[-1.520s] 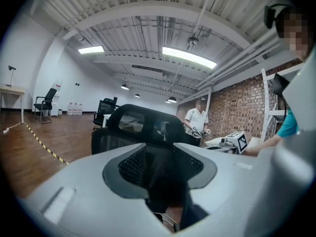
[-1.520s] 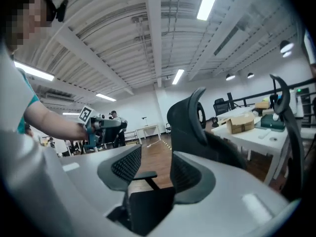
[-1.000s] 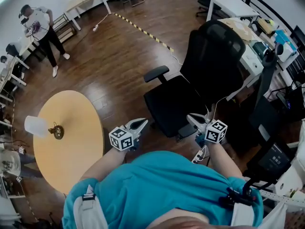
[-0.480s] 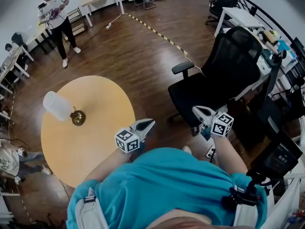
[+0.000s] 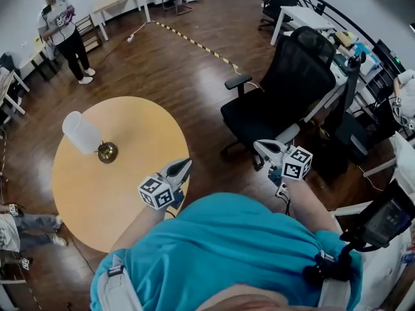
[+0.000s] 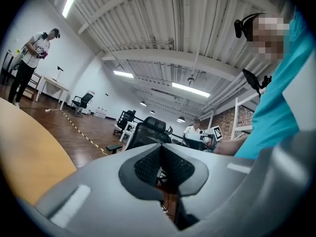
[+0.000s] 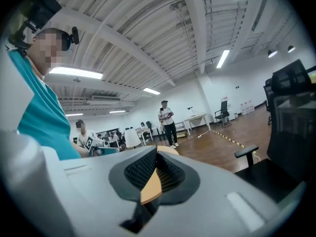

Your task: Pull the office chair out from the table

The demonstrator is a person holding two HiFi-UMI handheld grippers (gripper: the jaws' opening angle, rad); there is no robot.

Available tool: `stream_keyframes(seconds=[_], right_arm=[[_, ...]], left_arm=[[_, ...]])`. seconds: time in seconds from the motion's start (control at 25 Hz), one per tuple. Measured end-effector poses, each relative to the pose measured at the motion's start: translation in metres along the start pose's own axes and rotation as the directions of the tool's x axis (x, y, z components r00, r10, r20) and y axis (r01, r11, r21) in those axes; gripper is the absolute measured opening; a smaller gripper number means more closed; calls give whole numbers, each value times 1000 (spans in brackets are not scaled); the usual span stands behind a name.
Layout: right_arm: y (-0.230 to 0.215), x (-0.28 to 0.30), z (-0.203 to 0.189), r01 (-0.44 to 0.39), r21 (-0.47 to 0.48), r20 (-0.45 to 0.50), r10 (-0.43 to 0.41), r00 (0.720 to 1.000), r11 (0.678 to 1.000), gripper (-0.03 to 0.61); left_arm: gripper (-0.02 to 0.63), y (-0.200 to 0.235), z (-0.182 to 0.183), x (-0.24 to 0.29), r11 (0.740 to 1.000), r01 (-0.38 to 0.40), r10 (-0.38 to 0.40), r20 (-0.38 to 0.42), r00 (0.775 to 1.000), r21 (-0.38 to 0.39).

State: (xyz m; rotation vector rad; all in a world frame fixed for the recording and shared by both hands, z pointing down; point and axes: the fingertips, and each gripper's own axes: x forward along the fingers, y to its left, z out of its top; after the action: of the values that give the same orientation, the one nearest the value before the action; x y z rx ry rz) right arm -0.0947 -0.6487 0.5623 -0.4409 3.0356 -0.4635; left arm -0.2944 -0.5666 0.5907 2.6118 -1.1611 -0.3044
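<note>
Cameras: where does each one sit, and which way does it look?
Head view: on the person's head, looking down at table, chair; shirt, arms, left gripper, right gripper show.
Left gripper view: on that gripper, looking level past shut fingers toward the chair; shirt at right.
Right gripper view: on that gripper, looking level over the table; shirt at left.
Shared: table and chair, in all three.

round table (image 5: 97, 199) at left, with a lamp (image 5: 91, 141) on its far part. office chair (image 5: 272, 102) to the right, well apart from the table, with a desk (image 5: 305, 18) behind it. left gripper (image 5: 183, 166) by the table's near right edge; right gripper (image 5: 259, 146) just before the chair's seat. floor tape (image 5: 194, 42) farther back, and a standing person (image 5: 61, 24) at far left.
</note>
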Motion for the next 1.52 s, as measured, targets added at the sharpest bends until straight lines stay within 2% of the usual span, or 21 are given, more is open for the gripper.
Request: stream_keyframes(seconds=[0.12,0.28,0.4,0.52,0.68,0.8,1.0,1.2,1.4,1.52], right_arm=[[21,-7,-8,6,-3,15,-6,1000,1000,0],[8,-26,-64,-12,-34,8,12,1000,999,0],[6,-71,-92,-50,-43,-4,50,999,998,0],[25,-106,-115,-91,-34,-17,91,996,995,0],[37,-126,-143,-131,-6,-31,130,991,991,0],[53,-129,-162,-157,32,-41,158,987,987,0],[153,-134,-189,-224,12,-92,224,970,975,0],[283,-113,-202,-224,-29,-115,220,969,974,0],[379,-88,-246,-216,-28,-99,212,972,976,0],[440,-70,-283,-228,-33,-135,222,966,973,0]], left_arm=[[23,-13,-8,-15,1000,13,-13,-27,1000,-3],[23,-16,-59,-6,999,20,-19,-28,999,34],[23,-58,-90,8,999,-14,15,-27,1000,37],[23,-104,-118,-1,999,-53,54,-34,998,13],[23,-139,-154,-9,995,-93,92,-60,994,-24],[23,-160,-163,-25,994,-109,108,-70,992,-4],[23,-209,-154,-111,985,-171,171,-12,985,10],[23,-254,-126,-235,987,-156,154,52,987,32],[23,-273,-151,-336,990,-132,130,30,991,44],[23,-278,-160,-403,990,-137,136,24,990,30]])
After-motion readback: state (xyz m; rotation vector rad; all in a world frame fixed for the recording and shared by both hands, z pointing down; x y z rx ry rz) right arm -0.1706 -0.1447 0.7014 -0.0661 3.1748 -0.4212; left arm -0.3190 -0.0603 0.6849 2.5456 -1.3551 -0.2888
